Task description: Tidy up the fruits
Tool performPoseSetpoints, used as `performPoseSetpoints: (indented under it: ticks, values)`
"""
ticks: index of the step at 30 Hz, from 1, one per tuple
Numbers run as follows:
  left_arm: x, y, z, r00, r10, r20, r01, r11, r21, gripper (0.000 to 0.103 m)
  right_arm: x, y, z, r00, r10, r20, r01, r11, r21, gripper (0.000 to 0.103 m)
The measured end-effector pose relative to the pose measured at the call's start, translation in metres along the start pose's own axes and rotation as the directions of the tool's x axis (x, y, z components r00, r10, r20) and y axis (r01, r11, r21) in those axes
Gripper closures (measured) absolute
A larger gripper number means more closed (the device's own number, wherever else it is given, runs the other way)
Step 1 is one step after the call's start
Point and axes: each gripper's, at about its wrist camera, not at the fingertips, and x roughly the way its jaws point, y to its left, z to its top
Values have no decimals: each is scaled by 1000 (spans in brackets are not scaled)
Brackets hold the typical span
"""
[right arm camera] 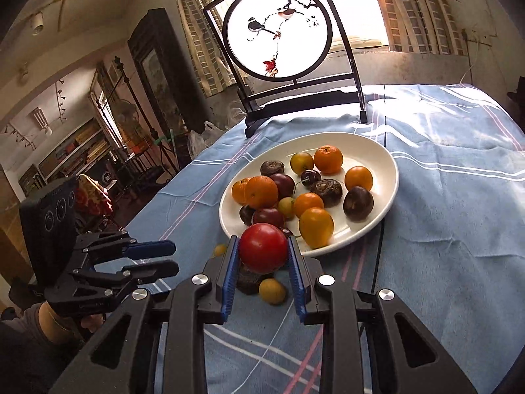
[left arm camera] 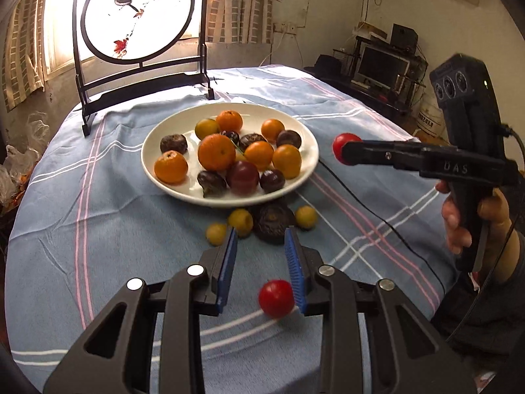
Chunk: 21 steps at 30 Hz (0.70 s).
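Note:
A white plate [left arm camera: 154, 177] holds several oranges, dark plums and chestnut-like fruits; it also shows in the right wrist view [right arm camera: 390, 164]. My right gripper [right arm camera: 262, 246] is shut on a red tomato [right arm camera: 262, 248], held above the cloth near the plate's front rim; from the left wrist view the tomato [left arm camera: 339, 141] shows beside the plate. My left gripper [left arm camera: 261, 239] is open and empty. A second red tomato [left arm camera: 276, 298] lies on the cloth under its right finger. Small yellow fruits [left arm camera: 240, 221] and a dark fruit [left arm camera: 272, 221] lie in front of the plate.
A blue striped cloth [left arm camera: 98, 229] covers the round table. A framed bird screen [left arm camera: 137, 13] stands at the back behind the plate. A black cable [left arm camera: 377, 216] runs across the cloth on the right. A shelf with a monitor [left arm camera: 380, 65] stands beyond the table.

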Motion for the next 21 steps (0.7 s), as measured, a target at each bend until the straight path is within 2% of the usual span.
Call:
performPoseSetpoints:
  ticks: [3,5,8,10,13,17,21]
  values:
    - [9,-8,-22,999,10,-36,-10,1000,6,60,-7,2,-11,1000,-11,-7,11,1000,-3,74]
    - [19,-6,-31,997,0,-74,-1,1000,-21,60,-10,3,-16,1000,-9,-7,9,1000,-1,74]
    - [28,-12,-39,996,13,-86,-14,1000,-3,60,-14,5,-20,1000,-8,-3,8,1000,2,74]
    - [32,-15,-39,996,18,-89,-18,1000,3,74,-14,5,-22,1000,-8,-5,8,1000,5,74]
    - [32,-12,-36,996,1,-88,-3,1000,-21,75,-13,3,-24,1000,-4,-10,4,1000,9,74]
    - [18,-15,-28,999,3,-46,-4,1000,-14,75,-12,4,-25,1000,3,-12,-3,1000,6,74]
    - [5,-5,2,999,31,19,-30,999,-14,75,-9,0,-11,1000,-7,-2,7,1000,1,74]
